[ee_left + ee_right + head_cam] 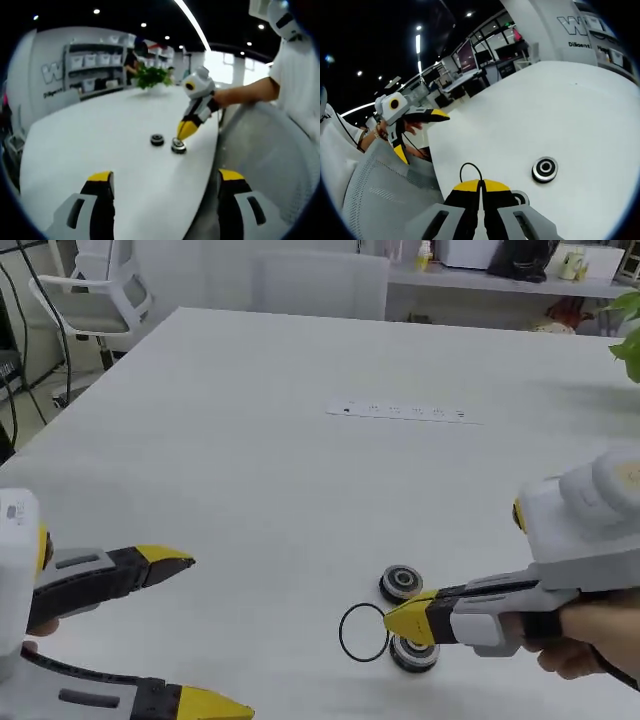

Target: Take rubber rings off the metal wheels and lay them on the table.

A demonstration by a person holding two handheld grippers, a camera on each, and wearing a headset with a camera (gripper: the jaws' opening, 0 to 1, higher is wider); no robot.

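Two metal wheels lie near the table's front edge: one (401, 582) stands free, the other (415, 652) sits right under my right gripper (392, 621). A thin black rubber ring (352, 632) lies flat on the table to their left, its right edge running in under the shut yellow tips. In the right gripper view the ring (470, 167) loops out from between the closed jaws, with the free wheel (545, 169) to the right. My left gripper (205, 632) hangs open at the lower left, holding nothing. From the left gripper view both wheels (157, 140) (178, 146) sit ahead of it.
A white power strip (400, 411) lies mid-table. White chairs (100, 285) stand at the far end and a plant (628, 335) at the right edge. A grey mesh chair (380, 190) is beside the table's near edge.
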